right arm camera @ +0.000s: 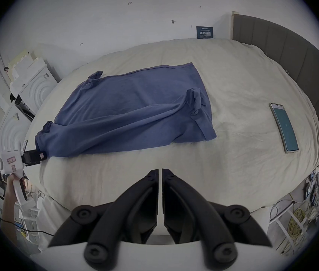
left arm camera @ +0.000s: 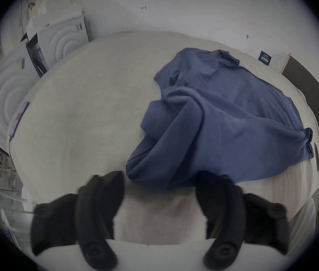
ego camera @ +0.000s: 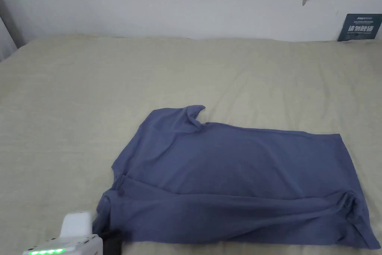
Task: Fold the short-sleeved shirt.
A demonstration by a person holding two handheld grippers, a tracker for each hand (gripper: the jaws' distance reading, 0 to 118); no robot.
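Note:
A blue short-sleeved shirt (ego camera: 238,177) lies sideways on the bed, shoulders to the left and hem to the right, its near long edge bunched in a loose fold. One sleeve (ego camera: 194,113) sticks up at the far side. My left gripper (ego camera: 111,238) sits at the shirt's near left corner. Its jaws stand wide open in the left gripper view, with the rumpled shirt (left arm camera: 213,118) corner reaching between the tips of the left gripper (left arm camera: 159,177). My right gripper (right arm camera: 159,171) hovers over the bed's front edge, shut on nothing, a short way from the shirt (right arm camera: 135,107).
The beige bed sheet (ego camera: 112,91) spreads wide around the shirt. A phone (right arm camera: 284,127) lies on the bed right of the shirt. A dark sign (ego camera: 360,27) leans on the back wall. A grey headboard (right arm camera: 295,64) stands at the right, white foam boxes (right arm camera: 35,87) at the left.

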